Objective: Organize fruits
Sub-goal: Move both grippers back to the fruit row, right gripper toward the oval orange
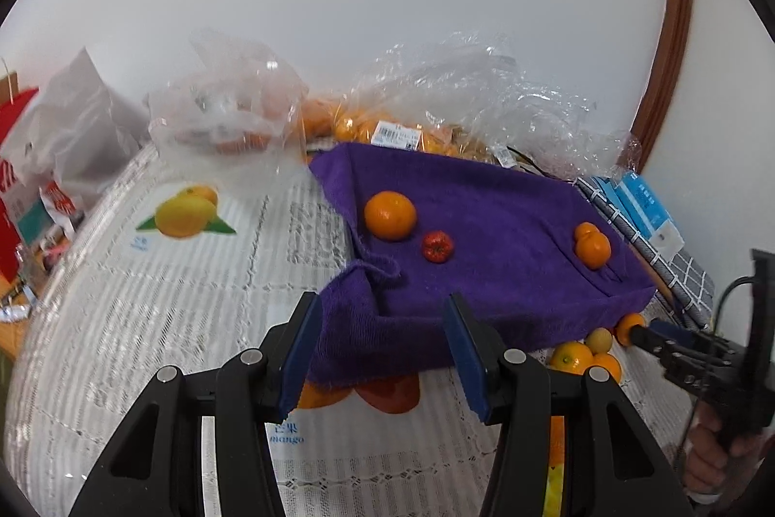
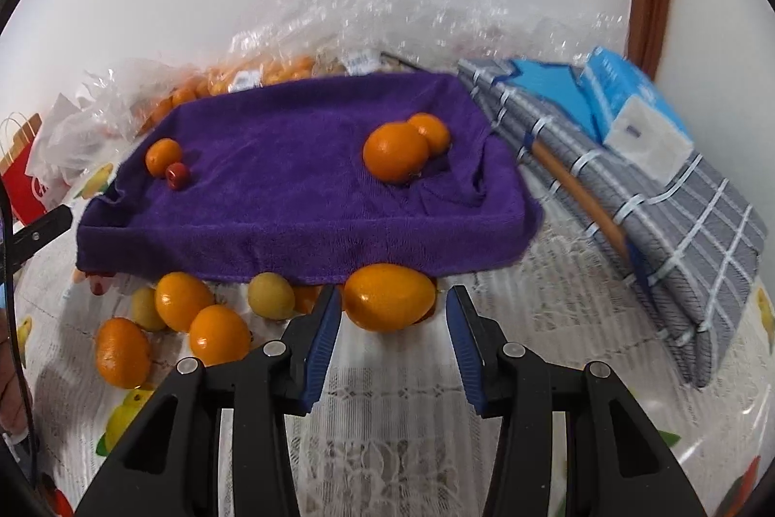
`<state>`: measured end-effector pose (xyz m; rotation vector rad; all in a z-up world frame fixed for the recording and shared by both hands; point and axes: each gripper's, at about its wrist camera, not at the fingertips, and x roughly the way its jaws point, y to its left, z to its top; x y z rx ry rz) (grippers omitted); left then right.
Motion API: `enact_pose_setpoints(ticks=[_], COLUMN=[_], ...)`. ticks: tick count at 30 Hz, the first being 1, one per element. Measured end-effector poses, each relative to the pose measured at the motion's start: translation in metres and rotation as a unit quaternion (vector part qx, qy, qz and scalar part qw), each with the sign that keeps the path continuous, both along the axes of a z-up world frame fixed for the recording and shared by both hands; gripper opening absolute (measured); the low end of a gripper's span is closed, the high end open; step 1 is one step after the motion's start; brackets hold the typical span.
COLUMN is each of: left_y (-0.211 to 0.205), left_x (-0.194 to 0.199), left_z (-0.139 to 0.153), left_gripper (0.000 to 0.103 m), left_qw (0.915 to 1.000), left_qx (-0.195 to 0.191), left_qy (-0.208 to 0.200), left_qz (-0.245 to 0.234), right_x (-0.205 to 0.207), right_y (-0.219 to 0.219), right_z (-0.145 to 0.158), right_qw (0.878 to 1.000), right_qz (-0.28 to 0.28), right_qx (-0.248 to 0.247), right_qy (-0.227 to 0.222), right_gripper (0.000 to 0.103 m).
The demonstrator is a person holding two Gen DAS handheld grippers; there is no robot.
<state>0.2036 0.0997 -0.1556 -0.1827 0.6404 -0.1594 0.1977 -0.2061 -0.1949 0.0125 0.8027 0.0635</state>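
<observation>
On the bench: a purple towel is draped over a raised tray-like base, on a lace cloth w/ fruit prints.
Fruit on towel: one orange and a small red fruit are seen just beside each other at the left; two more oranges, touching, at the right.
Fruit off towel: a loose cluster is laid on the cloth along the towel's near edge, approx. five orange ones and two pale yellow-green ones; the biggest, an oval orange fruit, is partly tucked under the hem.
Left gripper: fingers are held apart, nothing pinched; the towel's near corner is seen in the gap behind them.
Right gripper: fingers are held apart, pointed at the oval orange fruit; it is not clasped, contact w/ the left pad can't be told.
Behind: clear plastic bags w/ more oranges are piled by the wall.
Right side: a folded grey checked cloth and a blue box are set on the bench.
</observation>
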Motion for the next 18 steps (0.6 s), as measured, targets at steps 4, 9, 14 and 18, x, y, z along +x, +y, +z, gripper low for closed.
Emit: enact_pose_setpoints(ticks=[4,9,14,18], left_y=[0.0,-0.008,-0.021,-0.031], left_x=[0.001,0.001,-0.002,-0.005], left_z=[-0.002,-0.005,-0.006,-0.007], left_gripper=[0.05,0.05,0.05,0.05], left_qw=[0.9999,0.9997,0.9989,0.9972], left_qx=[-0.009,-0.002,0.018,0.024], left_qy=[0.005,0.01,0.005,0.007], left_qz=[-0.004,-0.02,-0.042,-0.071], right_x=[0.012,0.019,0.025,0.026], right_y=[-0.002,0.001,0.002,0.0], right_z=[-0.009,-0.013,-0.014,-0.014], right_qw=[1.0,1.0,1.0,1.0], right_qz=[-0.002,0.0,0.002,0.003], right_qx=[0.01,0.001,0.003,0.013], right_qy=[0.021,0.026,0.025,0.023], right_gripper=[0.045,0.045,0.046,0.04])
